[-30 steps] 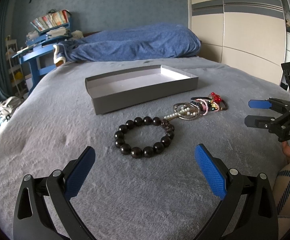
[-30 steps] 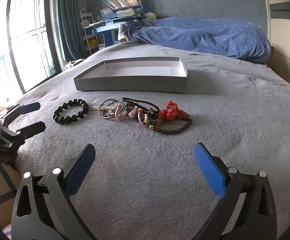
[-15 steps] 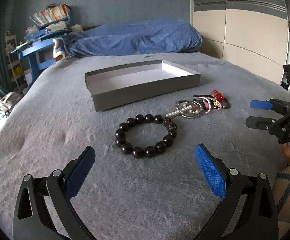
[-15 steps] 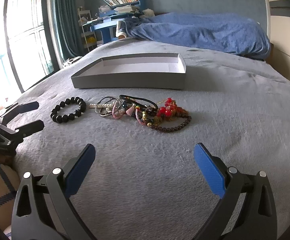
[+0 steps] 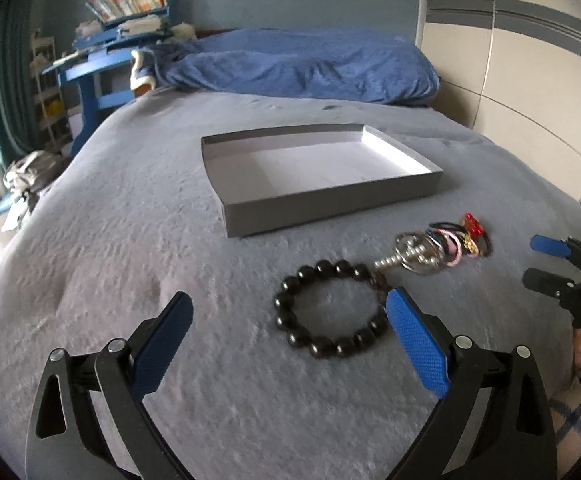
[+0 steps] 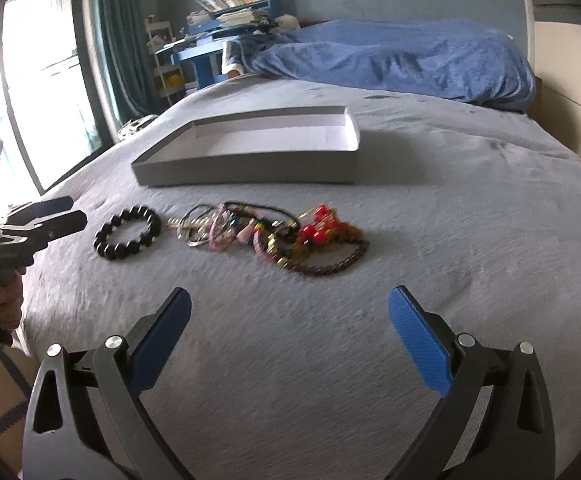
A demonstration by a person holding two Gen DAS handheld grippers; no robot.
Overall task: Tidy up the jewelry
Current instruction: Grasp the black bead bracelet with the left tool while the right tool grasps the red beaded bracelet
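Since the bed (image 5: 130,240) is soft, with the empty tray (image 5: 330,212) lying beyond the bracelet (image 5: 330,312), lower the spread left claw (image 5: 288,316) astride one beaded side; the right claw (image 6: 289,312) waits spread before the tangle (image 6: 274,236).

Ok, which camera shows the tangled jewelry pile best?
The right wrist view: the tangled jewelry pile lies near centre, spread out, with red beads, pink bands and brown beads separable. The left wrist view shows it small, foreshortened, off to the right beyond the black bead bracelet.
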